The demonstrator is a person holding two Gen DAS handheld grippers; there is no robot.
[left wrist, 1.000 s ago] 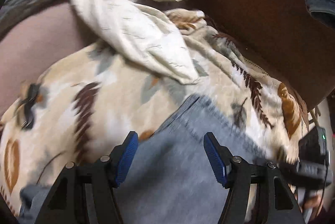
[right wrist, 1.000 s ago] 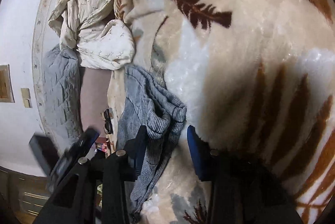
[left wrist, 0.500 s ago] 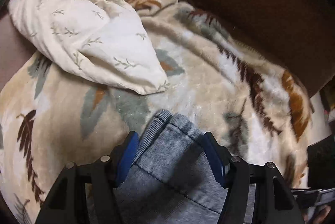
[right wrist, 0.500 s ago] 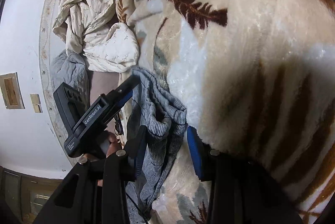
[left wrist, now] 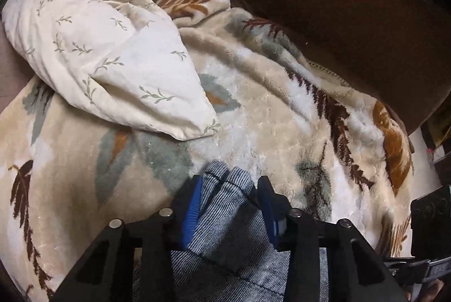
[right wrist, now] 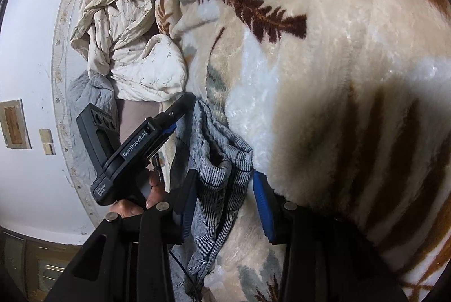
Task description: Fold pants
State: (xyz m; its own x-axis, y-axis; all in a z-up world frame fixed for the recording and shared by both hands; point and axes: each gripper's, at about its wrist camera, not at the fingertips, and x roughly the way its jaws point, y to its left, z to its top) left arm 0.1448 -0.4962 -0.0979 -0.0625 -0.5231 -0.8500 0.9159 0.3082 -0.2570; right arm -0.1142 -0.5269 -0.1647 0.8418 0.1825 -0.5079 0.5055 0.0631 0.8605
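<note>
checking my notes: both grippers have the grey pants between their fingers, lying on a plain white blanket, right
Not plain white: the blanket is cream fleece with brown and grey leaf prints, clear in the left wrist view. The pants do sit between the fingers of the left gripper and right gripper.

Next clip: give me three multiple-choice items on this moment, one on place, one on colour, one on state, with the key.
1. The pants lie on: A a leaf-print blanket; B a tiled floor; C a desk.
2. The claw pads are: A red; B blue; C yellow.
3. The left claw is: A open beside the pants; B shut on nothing; C closing around the pants' edge.
Key: A, blanket surrounds the pants; B, both pads show blue; C, bunched cloth sits between the pads, though full clamping is unclear.
</note>
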